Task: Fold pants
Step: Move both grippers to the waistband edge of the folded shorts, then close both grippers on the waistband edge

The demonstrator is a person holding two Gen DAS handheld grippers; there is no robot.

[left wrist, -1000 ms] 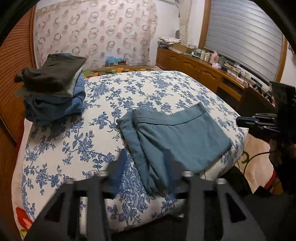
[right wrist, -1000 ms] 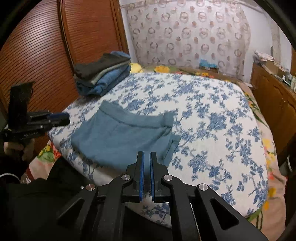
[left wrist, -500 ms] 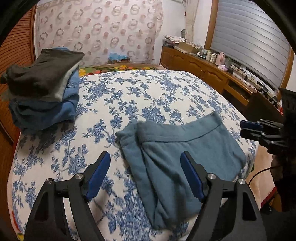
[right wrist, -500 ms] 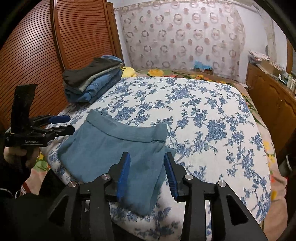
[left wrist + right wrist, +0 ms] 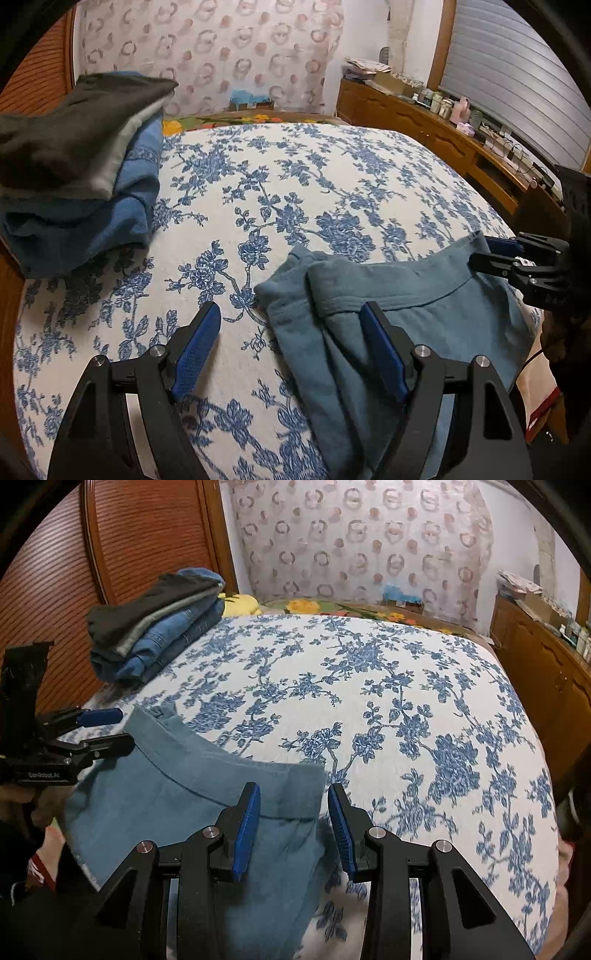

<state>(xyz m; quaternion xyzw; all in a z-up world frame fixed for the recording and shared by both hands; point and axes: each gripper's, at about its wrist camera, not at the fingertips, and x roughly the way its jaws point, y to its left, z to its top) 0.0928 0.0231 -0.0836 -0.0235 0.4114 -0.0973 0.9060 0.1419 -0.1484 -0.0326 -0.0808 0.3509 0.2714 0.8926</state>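
**Pants folded on bed, both claws open above them**

The pants (image 5: 391, 295), a blue-grey garment already folded into a compact rectangle, lie flat at the near edge of the bed (image 5: 295, 177). The bed carries a white cover printed with blue flowers and fills most of both views. A wooden slatted wardrobe (image 5: 147, 531) stands along one side of the bed, and a curtain with a ring pattern (image 5: 362, 539) hangs behind its far end. A wooden sideboard (image 5: 424, 122) loaded with small bottles runs along the other side.

A stack of folded clothes (image 5: 81, 162), dark grey on top and denim blue beneath, rests on the far corner of the bed by the wardrobe, well apart from the pants.

The left claw (image 5: 291, 347) is set wide. Its left pad is over bare cover, its right pad over the pants, and the folded edge of the garment lies between them. No pad presses on the cloth.

The right claw (image 5: 293, 827) is set to a moderate gap. It straddles the corner of the pants by the waistband seam, without gripping. Both sets of jaws have just been opening.

Each claw also appears at the edge of the other wrist view, beside the far end of the pants.
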